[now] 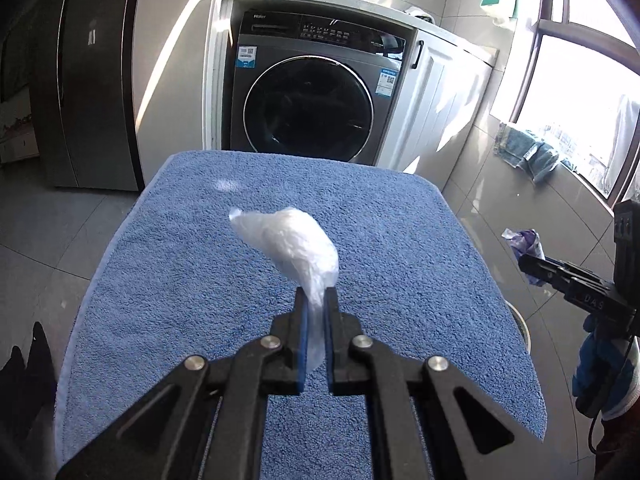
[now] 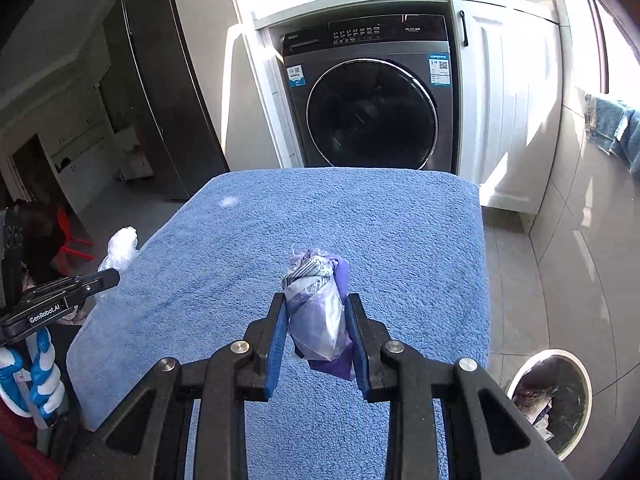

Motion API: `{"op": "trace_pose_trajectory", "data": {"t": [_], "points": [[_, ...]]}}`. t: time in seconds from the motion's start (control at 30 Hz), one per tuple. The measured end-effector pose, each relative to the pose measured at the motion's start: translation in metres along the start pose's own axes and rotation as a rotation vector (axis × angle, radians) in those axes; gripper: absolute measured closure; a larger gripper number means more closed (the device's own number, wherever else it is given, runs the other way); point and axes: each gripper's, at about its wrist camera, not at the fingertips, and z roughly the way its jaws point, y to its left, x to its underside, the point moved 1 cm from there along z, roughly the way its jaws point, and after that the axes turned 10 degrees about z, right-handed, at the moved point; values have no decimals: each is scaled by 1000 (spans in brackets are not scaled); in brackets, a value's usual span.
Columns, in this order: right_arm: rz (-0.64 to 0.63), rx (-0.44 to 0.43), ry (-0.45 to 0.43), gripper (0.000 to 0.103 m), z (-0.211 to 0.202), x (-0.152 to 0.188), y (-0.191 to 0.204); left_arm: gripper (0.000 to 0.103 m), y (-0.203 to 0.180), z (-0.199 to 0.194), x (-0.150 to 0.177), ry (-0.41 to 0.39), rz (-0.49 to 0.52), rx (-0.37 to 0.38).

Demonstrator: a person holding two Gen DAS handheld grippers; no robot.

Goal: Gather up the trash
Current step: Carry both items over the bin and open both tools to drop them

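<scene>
My left gripper (image 1: 316,294) is shut on a crumpled white plastic bag (image 1: 294,242) and holds it above the blue towel (image 1: 200,280). My right gripper (image 2: 317,300) is shut on a crumpled purple and white wrapper (image 2: 318,304), also above the blue towel (image 2: 380,232). In the left wrist view the right gripper (image 1: 528,264) shows at the right edge with the purple wrapper (image 1: 526,240). In the right wrist view the left gripper (image 2: 114,274) shows at the left with the white bag (image 2: 120,250). A round trash bin (image 2: 550,400) with trash inside stands on the floor, lower right.
The towel covers a raised surface in front of a grey washing machine (image 1: 312,92) set in white cabinets (image 2: 508,100). A dark refrigerator (image 1: 92,72) stands to the left. Jeans (image 1: 528,152) hang by the window at right. The floor is grey tile.
</scene>
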Motion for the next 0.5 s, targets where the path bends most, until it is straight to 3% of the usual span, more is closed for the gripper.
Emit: {"op": "trace_pose_trajectory", "data": {"t": [0.23,0.5], "points": [[101,81,-108,76,-71,24,-60,97,-64,-3,-17,2,140,51],[280,209,-152,76,-111,62,-162,97,-178,43,-39,92,361,195]]}}
